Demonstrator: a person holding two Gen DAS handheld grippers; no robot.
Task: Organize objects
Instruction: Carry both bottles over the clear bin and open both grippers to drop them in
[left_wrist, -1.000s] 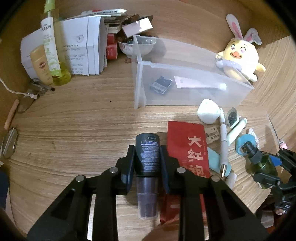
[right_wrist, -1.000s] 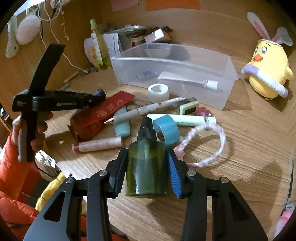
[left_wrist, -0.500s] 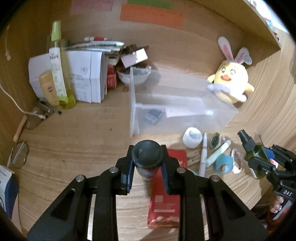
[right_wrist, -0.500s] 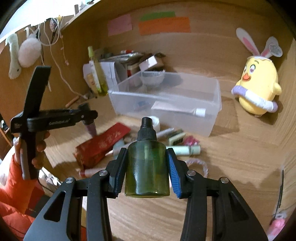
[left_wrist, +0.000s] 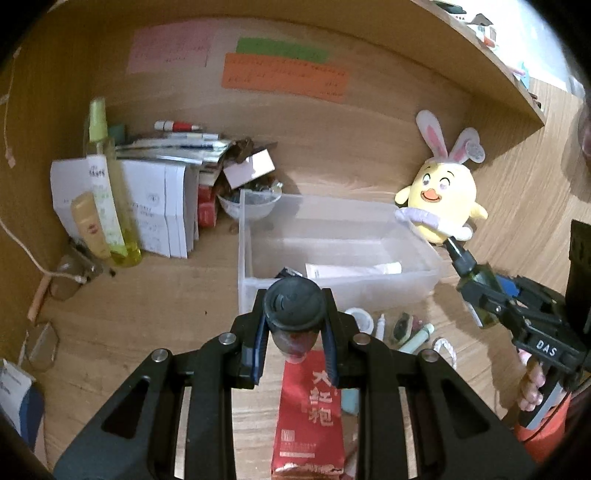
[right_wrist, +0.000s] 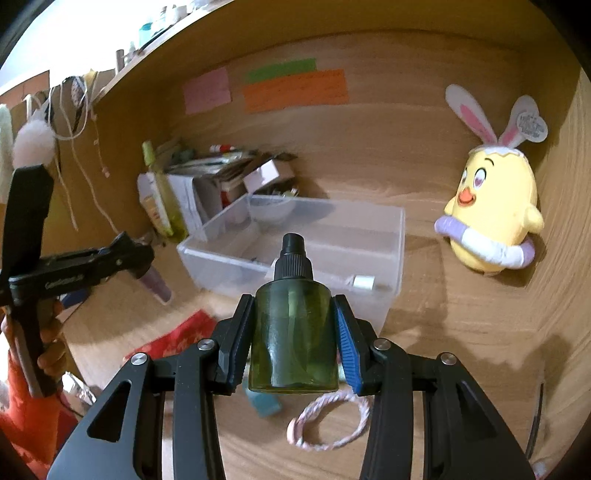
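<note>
My left gripper (left_wrist: 293, 325) is shut on a dark-capped purple bottle (left_wrist: 293, 308), held in the air in front of the clear plastic bin (left_wrist: 417, 280). My right gripper (right_wrist: 293, 332) is shut on a green spray bottle (right_wrist: 293, 332), held upright in front of the same bin (right_wrist: 391, 251). The right gripper with the green bottle (left_wrist: 480, 284) also shows at the right of the left wrist view. The left gripper with the purple bottle (right_wrist: 157, 284) shows at the left of the right wrist view. A white tube (left_wrist: 354, 269) lies inside the bin.
A red packet (left_wrist: 310, 417), tape roll (left_wrist: 360, 319), pens and a pink-white cord loop (right_wrist: 328, 417) lie on the desk before the bin. A yellow chick plush (right_wrist: 491, 221) stands right. Papers, boxes, a bowl and a tall yellow bottle (left_wrist: 107, 195) crowd the back left.
Both grippers have risen from the desk with their bottles and tilted up toward the bin. The desk clutter has dropped lower in both views.
</note>
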